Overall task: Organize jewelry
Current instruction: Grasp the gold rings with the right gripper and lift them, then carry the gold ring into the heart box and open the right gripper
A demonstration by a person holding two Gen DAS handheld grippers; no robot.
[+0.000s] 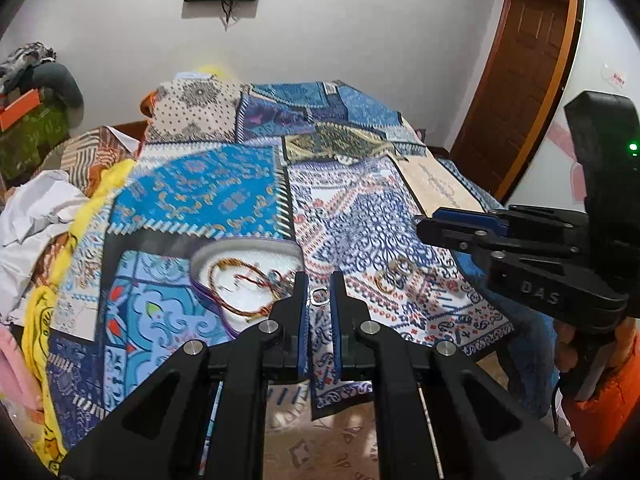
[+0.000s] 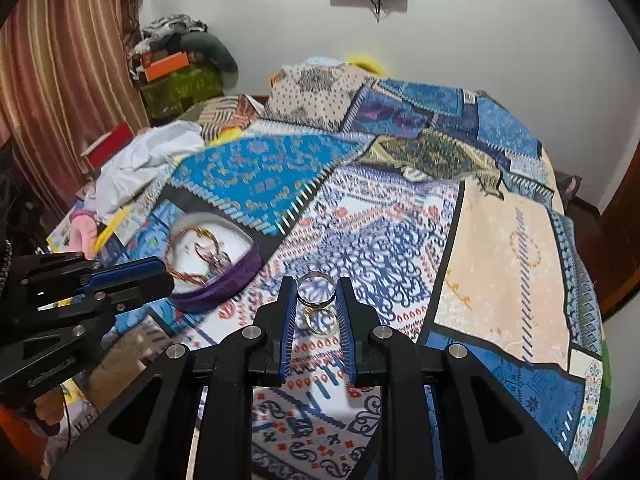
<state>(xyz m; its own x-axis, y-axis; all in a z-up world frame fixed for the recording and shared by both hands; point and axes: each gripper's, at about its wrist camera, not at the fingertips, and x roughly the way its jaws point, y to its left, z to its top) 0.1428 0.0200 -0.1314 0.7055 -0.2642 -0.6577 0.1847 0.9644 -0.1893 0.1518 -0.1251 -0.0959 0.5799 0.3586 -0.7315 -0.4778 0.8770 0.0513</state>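
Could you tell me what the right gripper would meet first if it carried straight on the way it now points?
Most likely the patterned bedspread just beyond the silver ring pinched in the right gripper. Depth is hard to judge, and the gold rings lie nearer, underneath.

White wall (image 2: 480, 40), wooden door (image 1: 520, 60), striped curtain (image 2: 60, 60), patchwork-covered bed (image 2: 500, 240).

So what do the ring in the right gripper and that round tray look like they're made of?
Ring: likely polished silver-toned metal; a thin band that glints and shows the cloth through it.
Tray: apparently a purple fabric-covered wall with a soft white lining, both matte; what lies under the covering can't be told.
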